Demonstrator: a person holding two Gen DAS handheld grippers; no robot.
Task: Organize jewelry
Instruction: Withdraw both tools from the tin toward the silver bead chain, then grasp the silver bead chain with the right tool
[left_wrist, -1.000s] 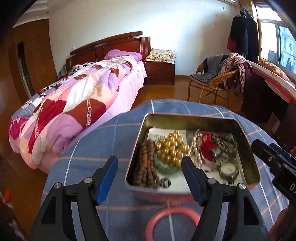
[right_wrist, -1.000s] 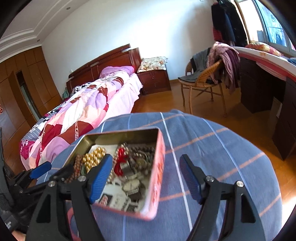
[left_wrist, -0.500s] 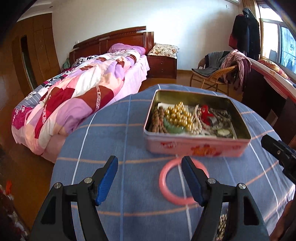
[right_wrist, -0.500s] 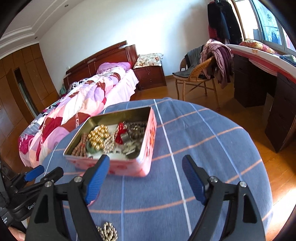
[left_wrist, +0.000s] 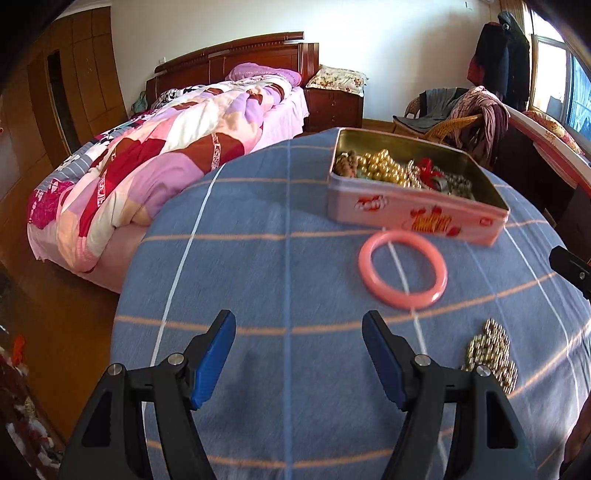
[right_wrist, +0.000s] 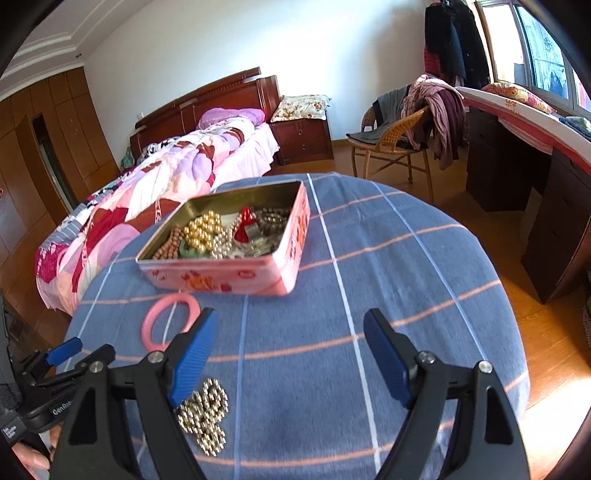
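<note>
1. My left gripper (left_wrist: 298, 354) hangs low in its frame, jaws apart, empty, ready.
2. Pink bangle (left_wrist: 402, 274) and gold bead strand (left_wrist: 491, 354) lie loose on the tabletop (left_wrist: 258, 258) right of it, presumably awaiting sorting.
3. Tin (left_wrist: 413, 206), upper right, holds the rest.
4. Right gripper (right_wrist: 288, 354) is likewise apart, empty.

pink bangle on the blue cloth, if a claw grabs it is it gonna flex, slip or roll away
The pink bangle looks like a thick, smooth closed ring, so it is probably rigid and will not droop. Its glossy rounded rim may slip between flat pads. It lies flat on the blue checked cloth, so a push likely slides it; it could roll only if tipped on edge.
</note>
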